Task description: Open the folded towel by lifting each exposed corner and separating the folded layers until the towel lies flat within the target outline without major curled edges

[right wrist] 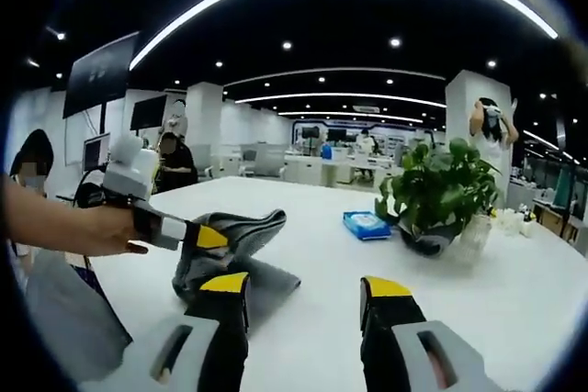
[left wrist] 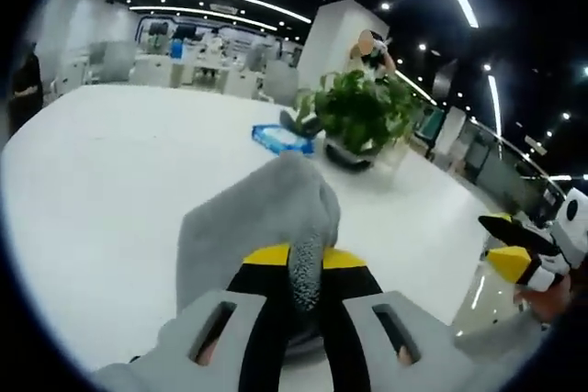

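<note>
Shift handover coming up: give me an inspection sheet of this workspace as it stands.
Surface: white table, glossy.
Job's things: grey towel, bunched and lifted off the table, not flat; target outline not seen.
Clutter: blue packet and potted plant at the far side.
Grippers: left gripper shut on the towel; right gripper open, holding nothing, beside the towel.
Cables: nothing seen.
Surroundings: open office, desks, wall screens, several people standing.
</note>
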